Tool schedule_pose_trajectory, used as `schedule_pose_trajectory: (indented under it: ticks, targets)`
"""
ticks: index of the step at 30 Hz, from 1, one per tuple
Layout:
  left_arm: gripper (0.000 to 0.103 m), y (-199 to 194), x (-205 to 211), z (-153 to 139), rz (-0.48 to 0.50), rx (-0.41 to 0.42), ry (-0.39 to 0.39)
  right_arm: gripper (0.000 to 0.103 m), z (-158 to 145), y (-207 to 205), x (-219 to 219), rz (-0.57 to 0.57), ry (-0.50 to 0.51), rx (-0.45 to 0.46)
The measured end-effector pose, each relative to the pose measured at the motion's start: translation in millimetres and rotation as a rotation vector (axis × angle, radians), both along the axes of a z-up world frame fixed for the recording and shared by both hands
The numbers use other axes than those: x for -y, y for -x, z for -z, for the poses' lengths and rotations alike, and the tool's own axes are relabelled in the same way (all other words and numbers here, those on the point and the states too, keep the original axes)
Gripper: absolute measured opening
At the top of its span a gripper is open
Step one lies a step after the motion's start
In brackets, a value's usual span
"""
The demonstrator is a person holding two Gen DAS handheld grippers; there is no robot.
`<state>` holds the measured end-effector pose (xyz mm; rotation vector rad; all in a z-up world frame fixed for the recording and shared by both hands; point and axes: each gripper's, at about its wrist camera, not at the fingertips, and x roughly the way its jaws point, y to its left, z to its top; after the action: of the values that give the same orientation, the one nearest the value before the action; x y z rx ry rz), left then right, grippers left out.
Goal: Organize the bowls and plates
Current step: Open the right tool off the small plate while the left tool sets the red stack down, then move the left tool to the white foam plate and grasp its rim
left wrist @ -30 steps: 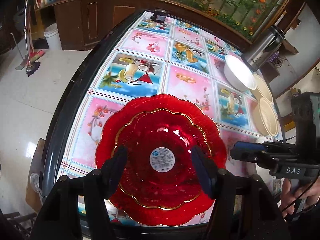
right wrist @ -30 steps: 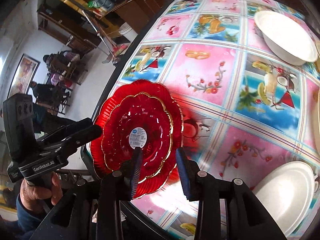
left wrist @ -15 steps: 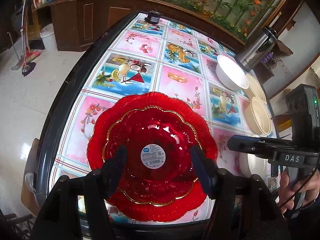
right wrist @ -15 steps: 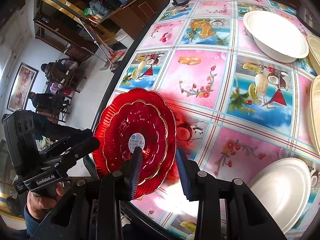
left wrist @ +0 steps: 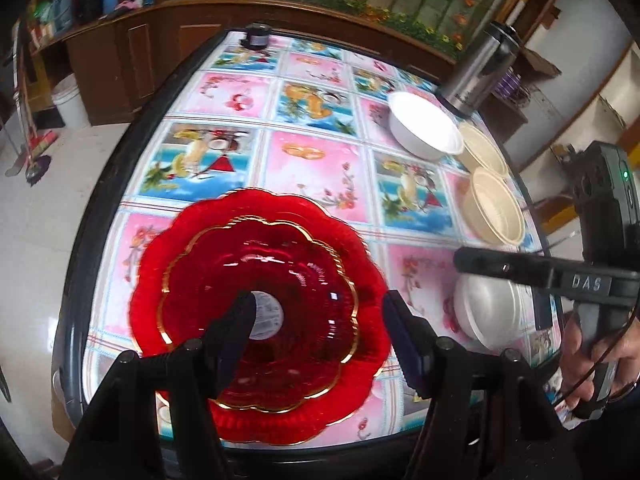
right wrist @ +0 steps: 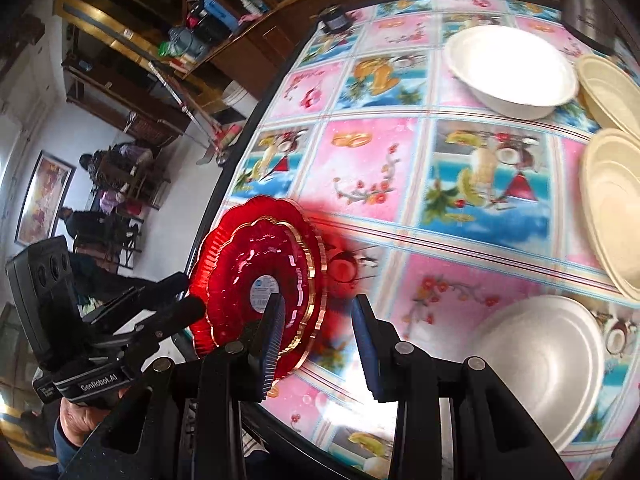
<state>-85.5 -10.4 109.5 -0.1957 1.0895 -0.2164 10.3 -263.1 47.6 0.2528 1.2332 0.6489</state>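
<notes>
Two stacked red scalloped plates with gold rims lie at the near left corner of the table; they also show in the right wrist view. My left gripper is open and hovers over them, empty. My right gripper is open and empty, just right of the plates. An upturned white bowl sits near the front edge, also in the left wrist view. A white bowl and two cream bowls stand at the right side.
The table has a pink and blue patterned cloth and a dark rim. A steel flask stands at the far right, a small dark object at the far edge. People sit in the room on the left.
Both grippers have pulled back and risen a little, so the red plates look smaller and lower in both views. The plates stay on the table. Both grippers stay open.
</notes>
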Motion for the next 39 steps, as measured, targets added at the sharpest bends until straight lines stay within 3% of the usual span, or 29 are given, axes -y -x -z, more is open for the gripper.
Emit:
schedule_pose_trajectory:
  ticks: [13,21,39]
  targets:
    - [0.064,-18,63,-8,0.173,0.022,-0.028,0.038,-14,17,111,0.226,0.067,0.068]
    - [0.064,-25,105,1,0.278,0.003,-0.029,0.037,-11,34,178,0.360,0.105,0.052]
    - [0.064,-42,156,28,0.388,-0.079,-0.005,0.037,9,79,244,0.506,0.135,0.003]
